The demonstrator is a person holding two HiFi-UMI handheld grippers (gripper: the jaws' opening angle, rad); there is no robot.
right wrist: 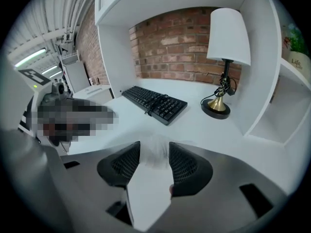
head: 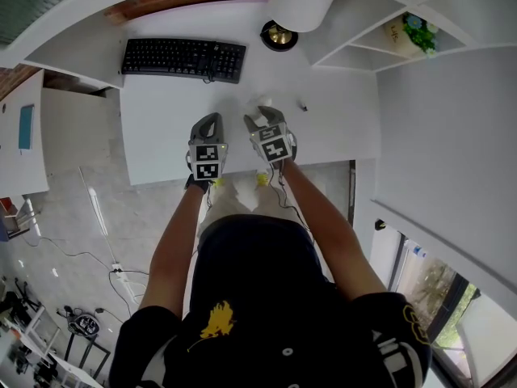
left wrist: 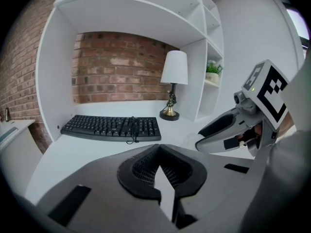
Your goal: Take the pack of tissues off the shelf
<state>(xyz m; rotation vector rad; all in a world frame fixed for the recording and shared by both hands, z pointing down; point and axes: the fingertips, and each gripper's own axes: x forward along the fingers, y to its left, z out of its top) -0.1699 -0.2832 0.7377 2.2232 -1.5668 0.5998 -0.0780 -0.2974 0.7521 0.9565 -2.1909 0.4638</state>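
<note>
— Where's the pack of tissues [right wrist: 154, 153]?

— Pinched between the jaws of my right hand-held gripper [head: 264, 113], a pale soft shape with both pads on its sides. It's clear of the shelf [right wrist: 286, 89], which stands ahead and to the right of that gripper, and is now low over the counter [head: 161, 128].

— So the take is done?

— I'd judge the main part finished. What's left, if anything, is setting it down and letting go. I can't tell whether it already rests on the counter.

— And your other side?

— My left hand-held gripper [left wrist: 158, 149] has its pads pressed together with nothing between them, just beside the right one. The keyboard [head: 183, 58] and lamp [head: 300, 2] sit farther ahead, untouched.
</note>
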